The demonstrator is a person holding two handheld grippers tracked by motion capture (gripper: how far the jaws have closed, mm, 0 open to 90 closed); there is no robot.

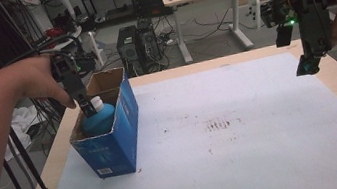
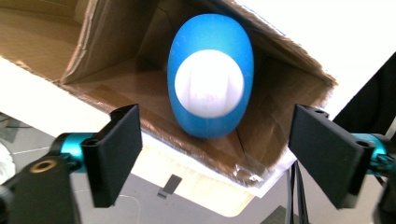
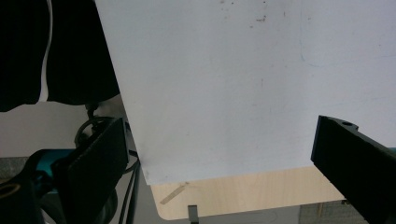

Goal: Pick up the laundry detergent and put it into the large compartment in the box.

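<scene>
Since the blue bottle (image 2: 210,88) is smooth, rounded plastic, it looks slippery and stiff, and probably light. It stands upright inside the blue box (image 1: 113,143), at the left side of the worktop (image 1: 262,126). Its white cap (image 2: 209,84) is the best place to take hold, because the box walls crowd the body. The left tongs (image 2: 210,154) hang just above the box, spread wide with nothing between them. The right tongs (image 3: 219,172) hover over the worktop's right edge, also spread and bare. Cardboard hides the bottle's lower half, so how full it is stays unknown.
</scene>
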